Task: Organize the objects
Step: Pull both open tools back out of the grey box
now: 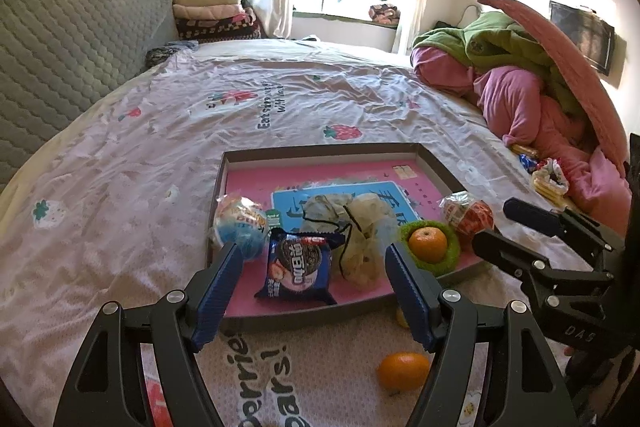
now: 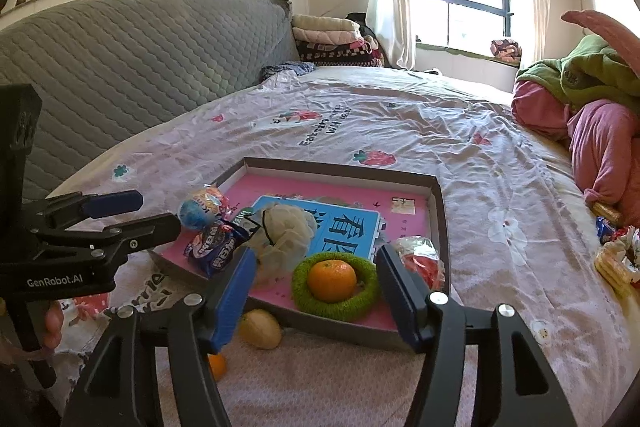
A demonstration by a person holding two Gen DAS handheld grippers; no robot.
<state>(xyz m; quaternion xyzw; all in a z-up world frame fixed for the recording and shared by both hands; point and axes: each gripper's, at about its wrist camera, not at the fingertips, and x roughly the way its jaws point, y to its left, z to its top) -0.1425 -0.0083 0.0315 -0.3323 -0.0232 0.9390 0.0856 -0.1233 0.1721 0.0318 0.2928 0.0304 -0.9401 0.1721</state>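
Note:
A shallow grey tray with a pink floor lies on the bed. In it are a blue cookie packet, a mesh pouch, a blue ball snack, a red-white packet and an orange in a green ring. Another orange and a yellowish fruit lie on the sheet before the tray. My left gripper is open and empty over the tray's near edge. My right gripper is open and empty, facing the ringed orange.
Snack packets lie at the right beside a pile of pink and green bedding. A grey quilted headboard stands at the left, with folded blankets beyond.

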